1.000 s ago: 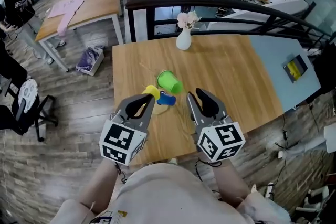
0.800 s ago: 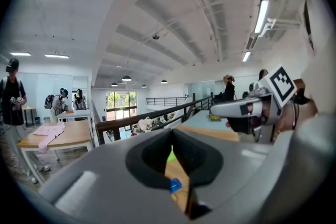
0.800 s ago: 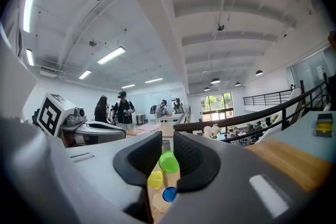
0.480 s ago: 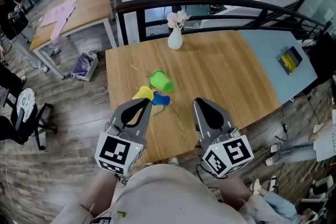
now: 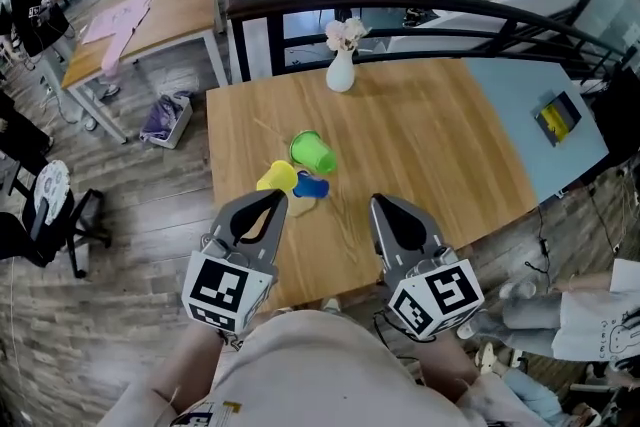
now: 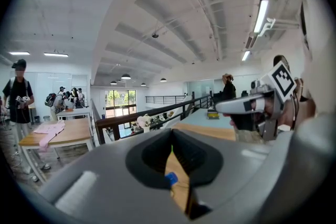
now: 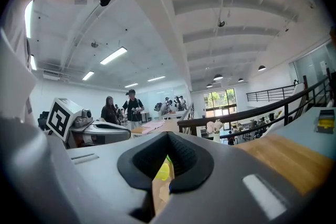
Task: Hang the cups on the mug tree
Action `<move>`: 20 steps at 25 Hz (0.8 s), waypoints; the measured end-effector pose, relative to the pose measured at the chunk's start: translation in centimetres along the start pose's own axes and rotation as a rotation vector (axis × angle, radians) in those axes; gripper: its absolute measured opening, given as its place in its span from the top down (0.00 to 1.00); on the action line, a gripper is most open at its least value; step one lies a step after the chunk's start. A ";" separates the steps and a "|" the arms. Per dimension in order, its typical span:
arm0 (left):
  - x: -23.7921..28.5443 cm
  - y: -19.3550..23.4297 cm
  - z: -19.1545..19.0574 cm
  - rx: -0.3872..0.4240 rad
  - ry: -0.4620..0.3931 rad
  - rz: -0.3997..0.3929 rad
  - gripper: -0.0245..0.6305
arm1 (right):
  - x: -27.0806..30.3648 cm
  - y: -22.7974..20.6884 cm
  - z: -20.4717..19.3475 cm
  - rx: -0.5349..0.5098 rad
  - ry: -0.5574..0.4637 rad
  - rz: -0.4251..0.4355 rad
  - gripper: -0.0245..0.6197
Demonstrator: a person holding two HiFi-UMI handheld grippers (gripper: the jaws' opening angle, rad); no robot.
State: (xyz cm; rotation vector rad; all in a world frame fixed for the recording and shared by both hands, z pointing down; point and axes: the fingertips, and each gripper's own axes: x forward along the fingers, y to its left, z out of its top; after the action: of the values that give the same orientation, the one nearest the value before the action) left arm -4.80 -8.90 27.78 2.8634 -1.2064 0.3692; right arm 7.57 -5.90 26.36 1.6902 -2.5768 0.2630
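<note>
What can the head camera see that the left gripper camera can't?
Only the head view shows the yellow cup and the black chair. Only the left gripper view shows the ceiling lamps. Both show the blue cup, the white vase, the wooden table and the right gripper, whose jaws have just closed on nothing.

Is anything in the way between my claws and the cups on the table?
Nothing visible. Only bare table lies between the left claw, the right claw and the green cup, yellow cup and blue cup. Both are shut and empty; the right has just been closing. The vase stands beyond them. No mug tree shows.
</note>
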 end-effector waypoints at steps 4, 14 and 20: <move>0.1 -0.1 -0.1 -0.002 0.005 -0.001 0.96 | 0.2 0.4 -0.2 -0.027 0.030 0.013 0.96; 0.4 0.1 -0.7 -0.013 0.016 -0.002 0.96 | 0.6 0.6 -0.3 -0.027 0.037 0.021 0.96; -0.1 0.0 -0.7 -0.017 0.019 -0.001 0.96 | 0.4 1.3 -0.1 -0.006 0.038 0.037 0.96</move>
State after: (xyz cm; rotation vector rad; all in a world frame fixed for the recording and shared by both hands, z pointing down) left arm -5.03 -8.77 28.44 2.8397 -1.1986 0.3827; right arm 6.26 -5.71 26.38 1.6206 -2.5811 0.2862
